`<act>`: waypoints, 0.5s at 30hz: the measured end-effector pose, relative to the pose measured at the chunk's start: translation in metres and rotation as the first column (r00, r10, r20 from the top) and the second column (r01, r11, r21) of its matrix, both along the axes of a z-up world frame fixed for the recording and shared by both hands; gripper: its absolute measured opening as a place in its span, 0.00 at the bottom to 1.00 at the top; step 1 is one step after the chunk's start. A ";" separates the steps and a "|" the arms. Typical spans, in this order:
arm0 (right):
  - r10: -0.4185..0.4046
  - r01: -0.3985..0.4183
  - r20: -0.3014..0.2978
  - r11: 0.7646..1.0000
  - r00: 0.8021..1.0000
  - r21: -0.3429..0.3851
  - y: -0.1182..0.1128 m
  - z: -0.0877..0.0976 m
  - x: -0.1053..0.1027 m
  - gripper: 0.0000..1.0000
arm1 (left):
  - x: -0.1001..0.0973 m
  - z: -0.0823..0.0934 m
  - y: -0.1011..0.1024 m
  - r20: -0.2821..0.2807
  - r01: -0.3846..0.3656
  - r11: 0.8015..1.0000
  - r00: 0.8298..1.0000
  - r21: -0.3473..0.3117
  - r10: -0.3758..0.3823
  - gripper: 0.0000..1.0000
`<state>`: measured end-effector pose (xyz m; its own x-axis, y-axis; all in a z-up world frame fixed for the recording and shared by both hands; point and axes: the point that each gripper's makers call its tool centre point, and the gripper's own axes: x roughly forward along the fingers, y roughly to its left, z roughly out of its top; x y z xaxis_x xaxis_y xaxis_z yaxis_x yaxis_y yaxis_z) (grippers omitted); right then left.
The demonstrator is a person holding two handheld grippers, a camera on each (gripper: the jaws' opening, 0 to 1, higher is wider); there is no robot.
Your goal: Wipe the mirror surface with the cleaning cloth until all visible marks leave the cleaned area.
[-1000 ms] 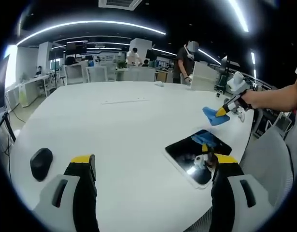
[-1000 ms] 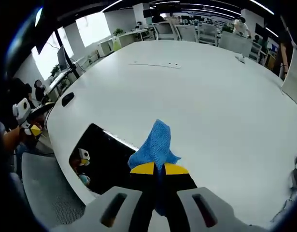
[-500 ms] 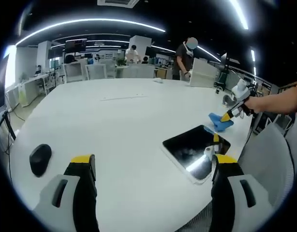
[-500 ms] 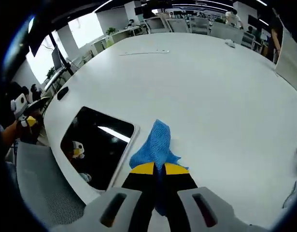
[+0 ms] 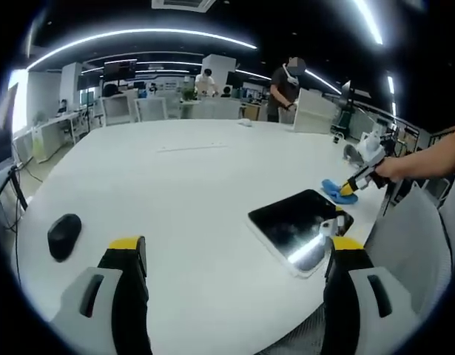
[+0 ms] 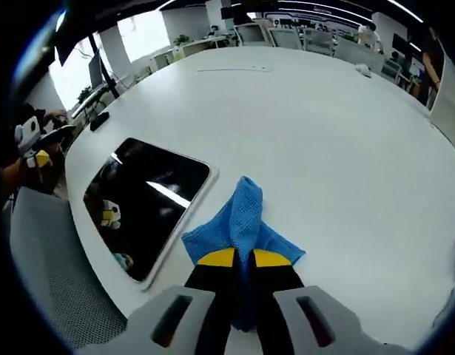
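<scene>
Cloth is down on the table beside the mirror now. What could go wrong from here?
1. The mirror lies close to the table edge, so a sideways wipe might push it off.
2. The left tool is open and off the mirror, so nothing steadies it.
3. The right tool pinches only part of the cleaning cloth; it could bunch or slip.

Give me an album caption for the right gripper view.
Right gripper presses a blue mesh cloth onto the white table beside a dark rectangular mirror.

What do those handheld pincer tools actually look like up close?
The left gripper and the right gripper look alike: two black jaws capped with yellow tips, rising from pale grey housings with dark slots. In the left gripper view, the right one has a white body.
</scene>
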<state>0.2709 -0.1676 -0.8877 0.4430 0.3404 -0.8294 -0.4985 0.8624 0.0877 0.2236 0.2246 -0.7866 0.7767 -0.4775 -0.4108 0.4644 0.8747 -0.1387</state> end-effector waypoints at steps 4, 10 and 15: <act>0.007 -0.007 0.006 1.000 1.000 0.021 0.006 0.005 -0.001 0.22 | 0.001 0.002 0.003 -0.005 0.003 1.000 1.000 -0.004 -0.003 0.99; 0.008 -0.027 0.173 0.994 0.985 0.110 0.000 0.053 0.012 0.52 | 0.011 0.014 0.015 0.017 -0.022 1.000 1.000 -0.015 0.023 0.99; -0.011 -0.044 0.271 0.980 0.962 0.196 -0.027 0.093 0.012 0.81 | 0.014 0.021 0.018 0.038 -0.011 1.000 0.999 -0.010 0.011 0.99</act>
